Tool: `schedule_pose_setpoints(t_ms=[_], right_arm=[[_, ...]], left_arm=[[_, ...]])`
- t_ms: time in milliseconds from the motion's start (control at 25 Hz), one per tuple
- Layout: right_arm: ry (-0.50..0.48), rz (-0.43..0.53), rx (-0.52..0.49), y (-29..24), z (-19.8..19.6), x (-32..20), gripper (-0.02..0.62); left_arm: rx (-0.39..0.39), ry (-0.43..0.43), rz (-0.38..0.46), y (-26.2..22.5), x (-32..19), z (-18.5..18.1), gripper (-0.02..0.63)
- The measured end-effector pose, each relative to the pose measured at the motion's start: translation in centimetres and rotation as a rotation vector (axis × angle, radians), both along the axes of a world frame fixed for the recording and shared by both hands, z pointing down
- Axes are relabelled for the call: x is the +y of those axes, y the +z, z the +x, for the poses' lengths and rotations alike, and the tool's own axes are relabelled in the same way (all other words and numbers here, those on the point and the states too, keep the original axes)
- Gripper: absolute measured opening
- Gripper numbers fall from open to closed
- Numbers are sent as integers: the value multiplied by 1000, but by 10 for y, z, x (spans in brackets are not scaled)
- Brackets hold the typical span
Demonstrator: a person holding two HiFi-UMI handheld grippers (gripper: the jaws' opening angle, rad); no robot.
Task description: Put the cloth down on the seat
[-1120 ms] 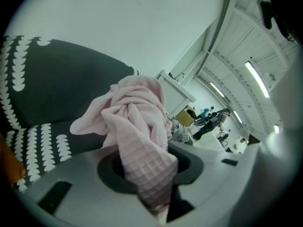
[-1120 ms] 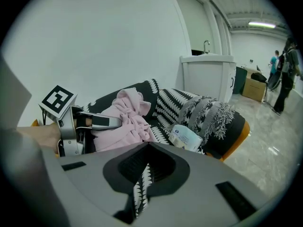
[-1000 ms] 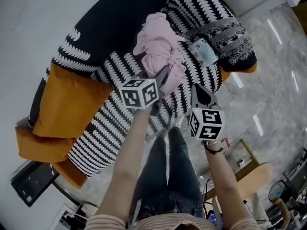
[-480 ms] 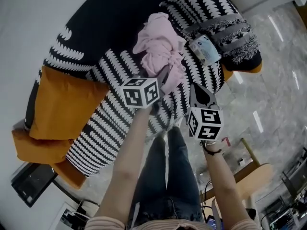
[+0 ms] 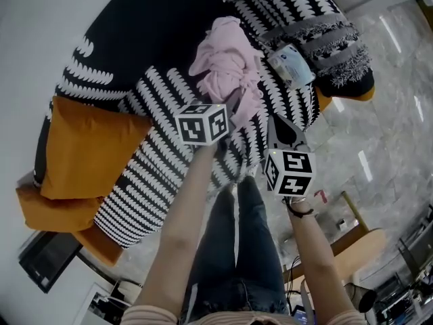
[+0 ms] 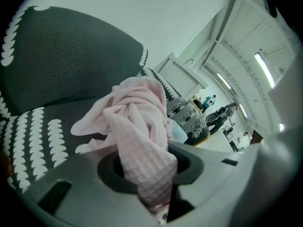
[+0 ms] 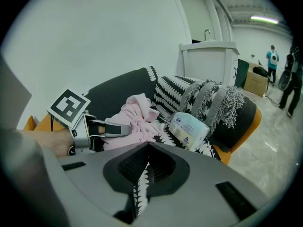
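Now pinching cloth (image 5: 226,66) in left gripper (image 5: 233,108), down near seat (image 5: 166,92); right gripper (image 7: 147,146) closed, empty. Next: settle cloth, then part left jaws.

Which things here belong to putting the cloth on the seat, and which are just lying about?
Job: pink cloth, gripped in the left tool; patterned seat.
Lying about: wipes pack, orange cushion, fringed pillow.
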State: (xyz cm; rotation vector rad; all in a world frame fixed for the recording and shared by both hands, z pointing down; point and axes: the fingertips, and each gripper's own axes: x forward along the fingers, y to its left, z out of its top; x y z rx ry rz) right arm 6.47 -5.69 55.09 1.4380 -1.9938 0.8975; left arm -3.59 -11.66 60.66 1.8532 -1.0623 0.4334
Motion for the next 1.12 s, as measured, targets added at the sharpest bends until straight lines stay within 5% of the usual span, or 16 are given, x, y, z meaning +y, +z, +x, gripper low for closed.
schedule_pose_setpoints(t_ms=[1120], right_arm=[[2,-38,8,29,4,-3,8]], left_arm=[[-45,46,-60,44,-2,15,153]])
